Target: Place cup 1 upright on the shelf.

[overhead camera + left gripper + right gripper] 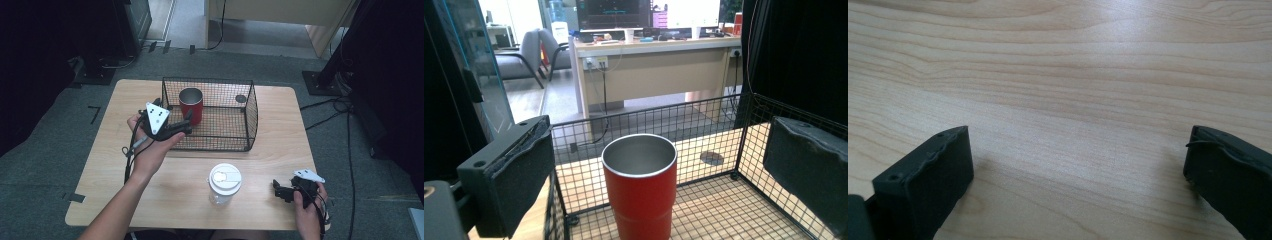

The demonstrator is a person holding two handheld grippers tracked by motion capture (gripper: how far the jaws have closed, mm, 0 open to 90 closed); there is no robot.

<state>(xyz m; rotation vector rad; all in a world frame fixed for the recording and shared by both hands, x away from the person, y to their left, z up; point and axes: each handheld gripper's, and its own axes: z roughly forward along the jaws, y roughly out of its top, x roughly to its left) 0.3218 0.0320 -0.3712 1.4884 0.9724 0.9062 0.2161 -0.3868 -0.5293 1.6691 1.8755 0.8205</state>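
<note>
Tumbler (639, 185) first: red, steel inside, standing upright in the wire basket (250, 117), in the left end of it, close to the near left corner. My left gripper (186, 120) hangs at that end of the basket with its jaws spread wide, nothing in them, one either side of the tumbler's line but not touching it as far as I can tell.

Handling guess: it's stiff metal, so squeezing won't hurt it, and it looks empty, so probably not heavy. The painted wall looks smooth and tapers toward the bottom, so I'd expect it to slip downward if I pinch low. I'd take it across the body just under the rim, where it's widest and the pads get full contact. It's tallish for its base, so a nudge from one pad before the other lands could tip it.

What's in the way: the basket itself. Its near wall and left wall sit right beside the tumbler, and one pad (519, 185) looks to be outside the left wall in the left gripper view, so I'd need to come over the top edge, not through the mesh.

Elsewhere: a clear jar with a white lid (225, 181) stands in front of the basket, well clear of it. My right gripper (280, 192) sits right of the jar, low over bare table (1073, 75), also wide open and empty.
</note>
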